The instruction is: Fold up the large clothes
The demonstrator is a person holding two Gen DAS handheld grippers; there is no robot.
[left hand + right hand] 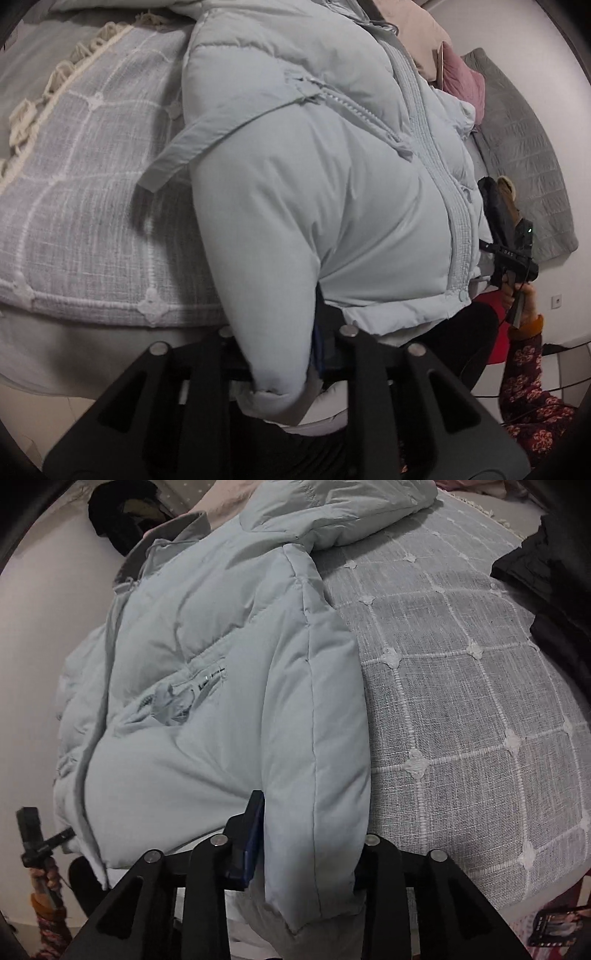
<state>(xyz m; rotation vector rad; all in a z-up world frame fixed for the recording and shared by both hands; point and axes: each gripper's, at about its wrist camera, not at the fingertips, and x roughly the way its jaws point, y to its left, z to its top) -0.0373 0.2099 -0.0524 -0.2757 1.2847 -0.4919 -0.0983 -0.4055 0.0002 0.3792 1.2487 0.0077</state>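
My left hand-held gripper (280,354) is clamped on one sleeve cuff of the pale blue puffer jacket (332,166); my right hand-held gripper (306,834) pinches the other cuff. The jacket lies zipped, stretching ahead of both on the bed's grey checked blanket (461,701). Beyond it sit pink cushions (458,74) and dark clothes (546,572).

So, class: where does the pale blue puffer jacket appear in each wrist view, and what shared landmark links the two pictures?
Left wrist view: the puffer jacket fills the centre, its sleeve between the left gripper jaws.
Right wrist view: the jacket fills the centre-left, its sleeve in the right gripper.
Shared landmark: grey checked bedspread.
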